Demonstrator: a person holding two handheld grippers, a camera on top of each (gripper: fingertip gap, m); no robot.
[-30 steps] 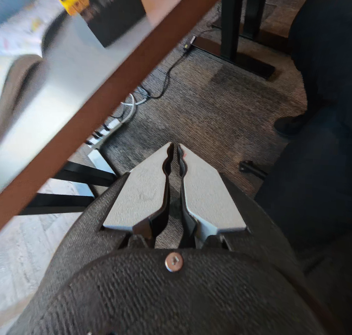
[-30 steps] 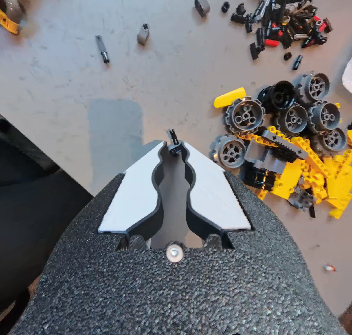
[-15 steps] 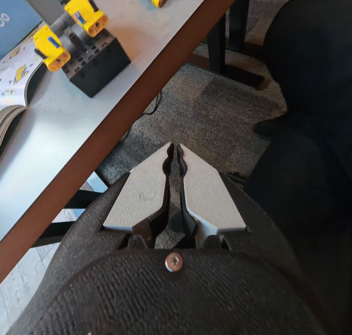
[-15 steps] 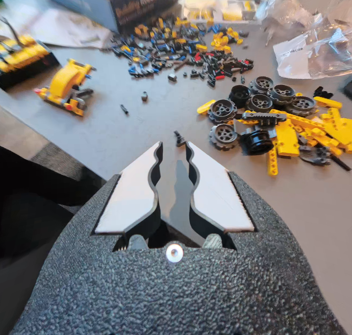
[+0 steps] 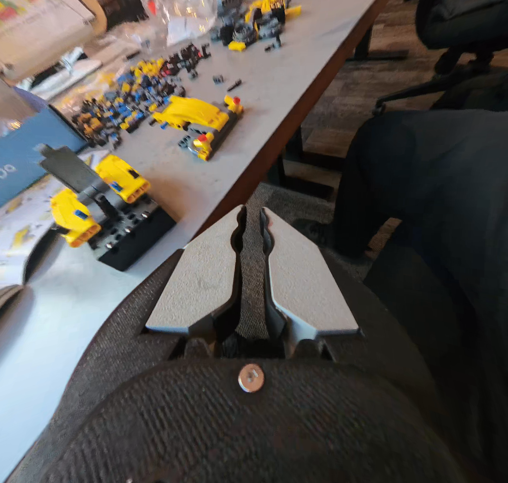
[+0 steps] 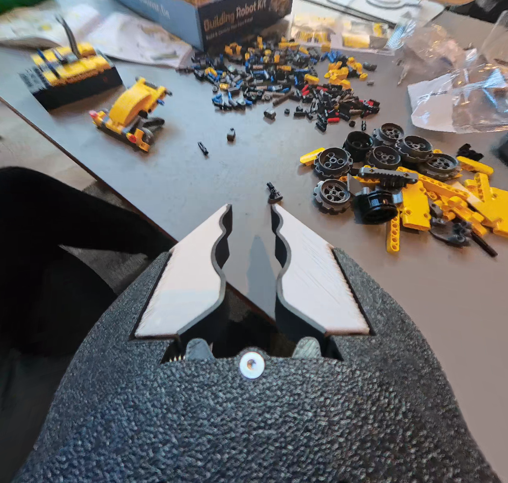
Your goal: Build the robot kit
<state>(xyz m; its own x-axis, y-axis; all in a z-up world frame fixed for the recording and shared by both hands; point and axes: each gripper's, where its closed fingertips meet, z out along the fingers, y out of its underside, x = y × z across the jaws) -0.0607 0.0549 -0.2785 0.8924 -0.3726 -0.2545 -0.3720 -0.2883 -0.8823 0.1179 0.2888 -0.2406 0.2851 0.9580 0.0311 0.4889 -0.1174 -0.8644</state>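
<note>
My right gripper is open and empty, low over the grey table near its front edge. A small black connector piece lies on the table just beyond the right fingertip, apart from it. A pile of dark grey wheels and yellow beams lies to its right. My left gripper is shut to a narrow slit and empty, off the table's brown edge, over carpet. Nearest to it is a black base block with yellow motors.
A part-built yellow model stands left of centre; it also shows in the left wrist view. A heap of small parts, a blue box and plastic bags lie farther back. A dark chair is right of the left gripper. Left tips to right tips: about 30 cm. The small black connector piece lies some 7 cm from my right tips, 30 cm from my left tips.
My right gripper opened, left the black connector on the table and drew back and up. My left gripper rose from below the table edge and now looks across the tabletop.
</note>
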